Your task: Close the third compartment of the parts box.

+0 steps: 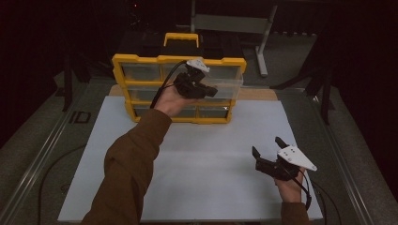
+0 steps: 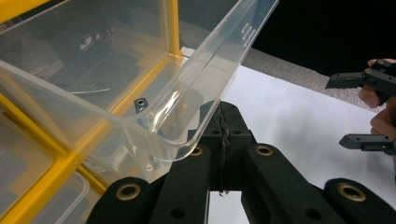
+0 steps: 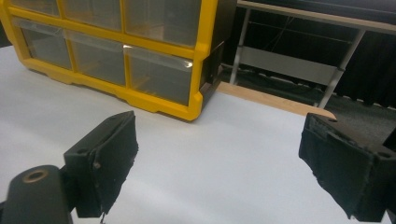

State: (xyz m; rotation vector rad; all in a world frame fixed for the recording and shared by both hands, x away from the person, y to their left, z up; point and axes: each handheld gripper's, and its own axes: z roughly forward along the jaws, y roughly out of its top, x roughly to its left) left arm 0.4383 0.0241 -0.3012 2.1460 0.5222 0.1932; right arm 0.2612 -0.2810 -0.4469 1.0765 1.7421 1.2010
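A yellow-framed organizer [image 1: 141, 60] with clear drawers stands at the back of the white board [image 1: 197, 168]. One clear drawer [image 1: 227, 83] on its upper right is pulled out toward me. My left gripper [image 1: 209, 91] is shut on that drawer's thin front rim. In the left gripper view the black jaws [image 2: 223, 112] meet on the rim of the clear drawer [image 2: 154, 70], whose inside looks bare. My right gripper [image 1: 267, 146] hovers open over the board at the front right, nothing between its pads [image 3: 107, 158]. It faces the organizer's [image 3: 201, 60] lower right corner.
A black case with a yellow handle [image 1: 181, 38] sits behind the organizer. A grey metal stand [image 1: 263, 42] rises behind it. A wooden strip [image 3: 275, 100] edges the board's far side. Cables trail from both grippers.
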